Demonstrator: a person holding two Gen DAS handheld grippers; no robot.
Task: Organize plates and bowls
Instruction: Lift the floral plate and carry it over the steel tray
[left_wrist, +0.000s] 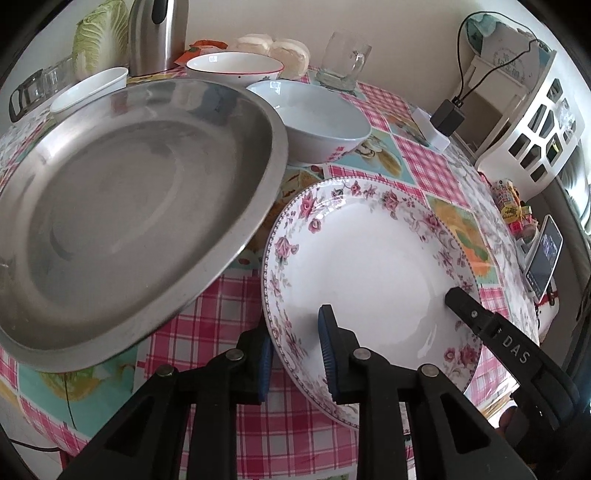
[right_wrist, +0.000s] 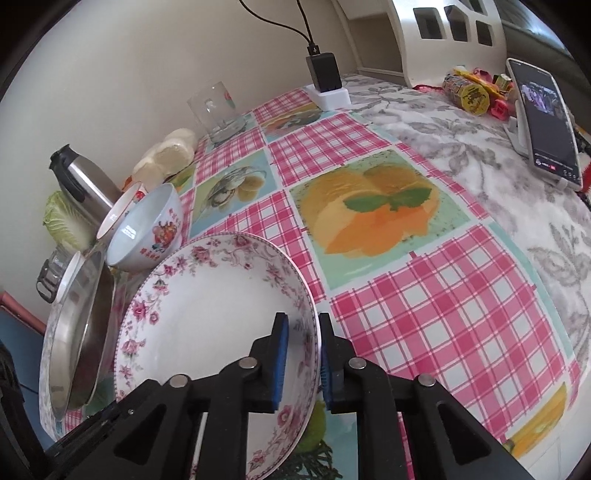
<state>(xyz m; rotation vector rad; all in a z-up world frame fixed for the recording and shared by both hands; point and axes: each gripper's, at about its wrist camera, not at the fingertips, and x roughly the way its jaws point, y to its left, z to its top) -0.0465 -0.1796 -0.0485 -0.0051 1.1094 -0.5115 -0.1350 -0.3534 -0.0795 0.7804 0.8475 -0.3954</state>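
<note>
A white plate with a pink floral rim (left_wrist: 369, 258) is held tilted above the checked tablecloth. My left gripper (left_wrist: 295, 354) straddles its near-left rim, one blue pad under and one over, but the pads stand apart from the rim. My right gripper (right_wrist: 301, 362) is shut on the plate (right_wrist: 221, 302) at its right rim; its finger shows in the left wrist view (left_wrist: 480, 321). A large steel plate (left_wrist: 129, 206) lies to the left, partly over the table. A pale blue bowl (left_wrist: 314, 122), a red-rimmed bowl (left_wrist: 232, 66) and a white bowl (left_wrist: 92, 88) stand behind.
A steel kettle (left_wrist: 155, 33), cabbage (left_wrist: 99, 37), buns (left_wrist: 273, 48) and a glass mug (left_wrist: 343, 59) line the wall. A charger on a white block (right_wrist: 325, 81), a phone on a stand (right_wrist: 550, 129) and snacks (right_wrist: 469, 92) sit at the right.
</note>
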